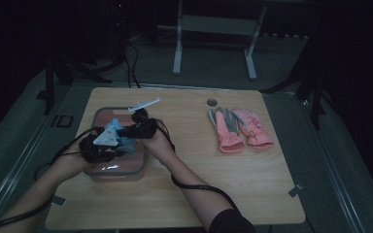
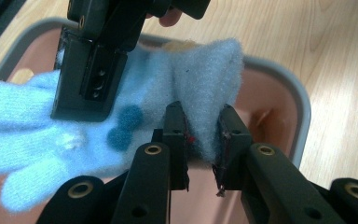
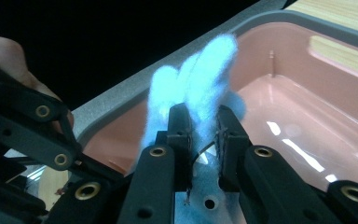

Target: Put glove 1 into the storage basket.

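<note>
Nearest, the left gripper [image 2: 200,135] is clenched on the cuff end of a light blue glove [image 2: 144,112], its pads pinching a fold of the fuzzy knit. Just beyond, the right gripper [image 3: 204,135] is likewise clamped on the same glove, up by the fingers, which stand above its pads in the right gripper view. Between them the glove hangs over the open pink bin [image 1: 138,167] at the left side of the desk [image 1: 194,194], above the bin's inside rather than resting on its floor.

By the look of it the glove is very light, soft and limp: it folds and sags wherever it is not pinched, so it will not hold a shape or slide about. It is not fragile, though the fleecy surface can snag or cling to the pads on release. A bunched fold at the cuff gives the firmest hold; a single thin layer may slip free.

Farther across the desk, well apart from the bin, a pair of pink gloves [image 1: 240,128] lies flat. A white hanger [image 1: 144,105] lies just behind the bin.
</note>
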A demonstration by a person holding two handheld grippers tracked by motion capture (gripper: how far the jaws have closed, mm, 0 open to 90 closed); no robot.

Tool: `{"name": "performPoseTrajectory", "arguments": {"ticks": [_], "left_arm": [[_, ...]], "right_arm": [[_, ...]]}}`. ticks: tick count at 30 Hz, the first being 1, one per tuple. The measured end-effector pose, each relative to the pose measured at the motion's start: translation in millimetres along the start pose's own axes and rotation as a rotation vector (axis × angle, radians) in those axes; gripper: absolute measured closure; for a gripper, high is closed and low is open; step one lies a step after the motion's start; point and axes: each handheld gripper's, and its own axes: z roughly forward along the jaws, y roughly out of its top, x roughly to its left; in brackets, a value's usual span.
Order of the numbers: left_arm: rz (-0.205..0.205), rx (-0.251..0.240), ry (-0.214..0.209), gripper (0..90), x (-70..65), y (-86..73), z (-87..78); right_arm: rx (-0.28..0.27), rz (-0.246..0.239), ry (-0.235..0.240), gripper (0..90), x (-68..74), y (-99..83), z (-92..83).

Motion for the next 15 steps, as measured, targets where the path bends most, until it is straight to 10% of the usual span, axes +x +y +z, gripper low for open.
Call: {"name": "performPoseTrajectory", "arguments": {"ticks": [15], "left_arm": [[-0.011, 0.072, -0.075, 77.5, 20.8, -8.7, 35.9]], "right_arm": [[0.055, 0.083, -0.045, 75.7, -24.3, -12.1, 21.3]]}}
